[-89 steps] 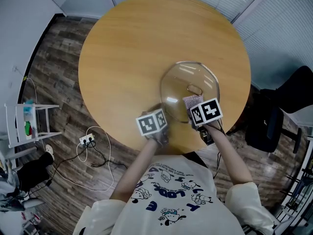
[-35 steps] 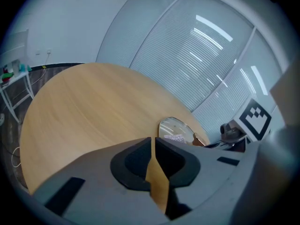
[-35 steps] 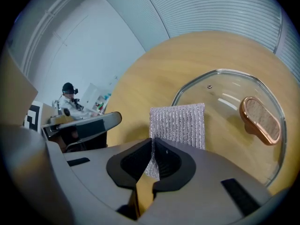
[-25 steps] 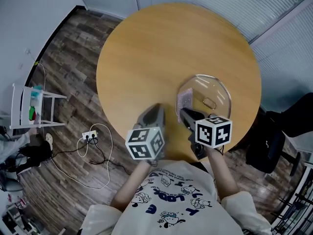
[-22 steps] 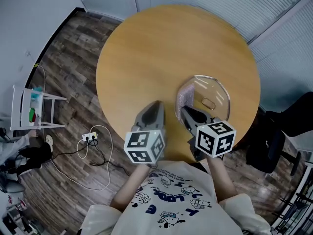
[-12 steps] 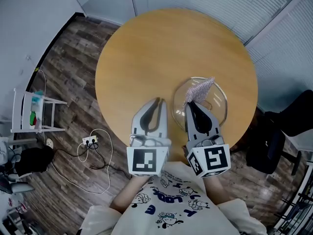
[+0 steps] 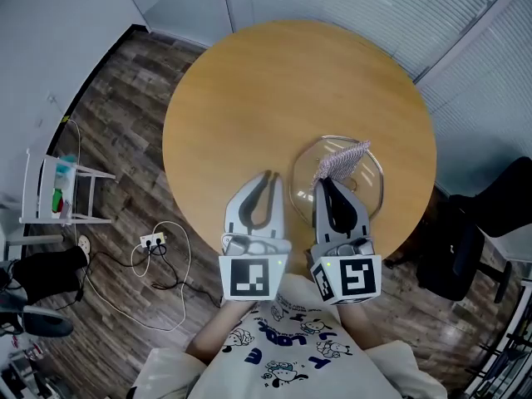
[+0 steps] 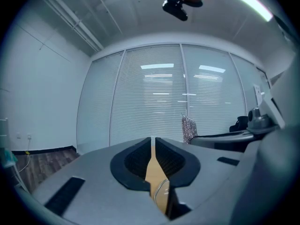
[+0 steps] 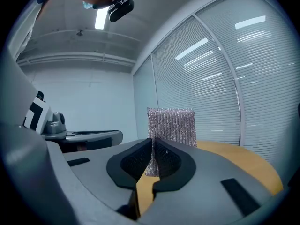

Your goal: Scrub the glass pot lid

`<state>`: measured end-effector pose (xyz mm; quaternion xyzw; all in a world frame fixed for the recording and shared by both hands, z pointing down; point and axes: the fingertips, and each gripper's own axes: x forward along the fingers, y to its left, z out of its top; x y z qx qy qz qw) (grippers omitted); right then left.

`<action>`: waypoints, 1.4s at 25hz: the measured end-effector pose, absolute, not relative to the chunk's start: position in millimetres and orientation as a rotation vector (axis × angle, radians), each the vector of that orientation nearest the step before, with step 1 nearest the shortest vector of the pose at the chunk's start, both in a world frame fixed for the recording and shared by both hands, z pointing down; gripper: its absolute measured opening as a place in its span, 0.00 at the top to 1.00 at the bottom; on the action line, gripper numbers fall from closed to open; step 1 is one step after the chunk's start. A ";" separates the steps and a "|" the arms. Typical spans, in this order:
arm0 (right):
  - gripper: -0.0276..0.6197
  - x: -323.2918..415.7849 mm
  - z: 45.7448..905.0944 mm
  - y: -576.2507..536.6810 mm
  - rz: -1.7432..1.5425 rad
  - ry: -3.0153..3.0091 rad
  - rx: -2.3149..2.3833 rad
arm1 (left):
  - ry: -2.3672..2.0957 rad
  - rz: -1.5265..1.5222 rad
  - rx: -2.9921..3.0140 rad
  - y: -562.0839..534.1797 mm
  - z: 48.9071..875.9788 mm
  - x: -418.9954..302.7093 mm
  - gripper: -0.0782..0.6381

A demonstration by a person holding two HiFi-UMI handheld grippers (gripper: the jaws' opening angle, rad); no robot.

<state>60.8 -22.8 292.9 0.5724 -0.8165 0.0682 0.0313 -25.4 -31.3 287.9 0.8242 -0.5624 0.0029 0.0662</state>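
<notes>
1. The right gripper [image 7: 321, 182] is clamping a silvery mesh scrubbing pad [image 7: 342, 158]. Its jaws are pinching the pad's lower edge, so most of the pad is standing free above the tips.
2. The left gripper [image 7: 267, 175] is holding nothing. Its jaws are sitting together with only a thin slit between them, and the wooden surface [image 7: 249, 98] is showing through that slit.
3. Both grippers are pointing away from the person, side by side and near each other, over the near edge of the surface.
4. The glass pot lid [image 7: 363, 188] is lying on the surface towards its right near side, just ahead of the right gripper. In the head view the pad is overlapping the lid's near half.
5. Judging by the right gripper view, where the pad is standing upright against the window blinds, the pad is hanging in the air and not pressing on the glass. So the scrubbing looks to be paused or between strokes.
6. The next move is probably calling for the right gripper to tip down and lay the pad flat on the glass. The left gripper may be needed at the rim to stop the lid from sliding.
7. The lid is looking clear and slightly domed, with a thin bright rim. The wood is showing through it, and I cannot tell whether any dirt is on it.
</notes>
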 end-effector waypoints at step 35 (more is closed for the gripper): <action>0.90 67.5 295.5 -24.9 0.183 -2.459 1.764 | -1.734 0.031 2.495 -34.4 284.1 -24.8 0.84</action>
